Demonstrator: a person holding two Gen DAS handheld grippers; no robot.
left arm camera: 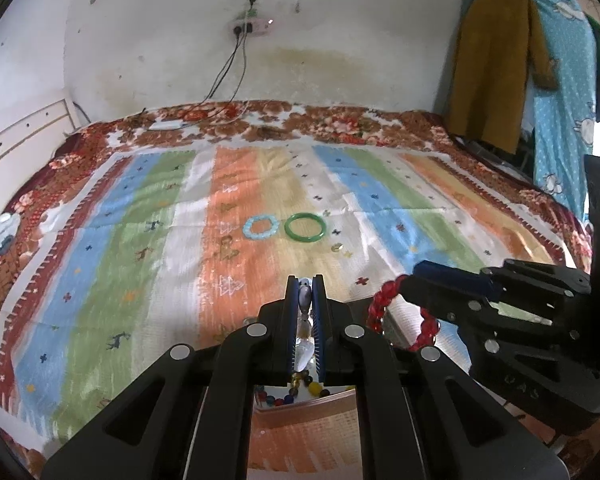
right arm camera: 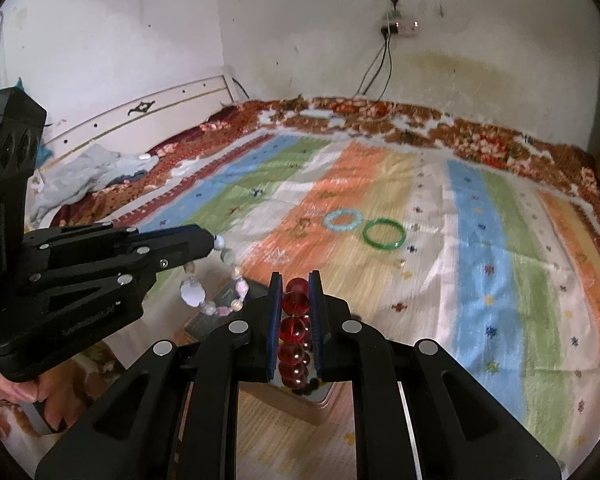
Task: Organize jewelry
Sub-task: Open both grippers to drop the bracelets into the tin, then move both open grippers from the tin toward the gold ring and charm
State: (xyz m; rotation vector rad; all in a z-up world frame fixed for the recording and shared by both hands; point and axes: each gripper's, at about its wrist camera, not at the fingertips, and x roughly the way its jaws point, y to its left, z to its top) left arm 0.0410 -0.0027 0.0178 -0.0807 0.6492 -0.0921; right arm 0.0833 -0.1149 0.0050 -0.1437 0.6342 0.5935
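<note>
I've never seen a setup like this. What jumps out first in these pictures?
Two black handheld grippers each pinch a bracelet above the striped bedspread: the right gripper holds a red glass-bead bracelet, the left gripper a pale multicoloured stone-bead bracelet. Farther out on the bed, a light-blue beaded ring lies beside a green bangle.

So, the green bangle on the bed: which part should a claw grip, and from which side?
The green bangle lies flat on the blanket, beside the blue bracelet. I would come from above and pinch its rim on the right, away from the bracelet, with one finger inside the ring and one outside. The rigid hoop is thin, so it should hold.
</note>
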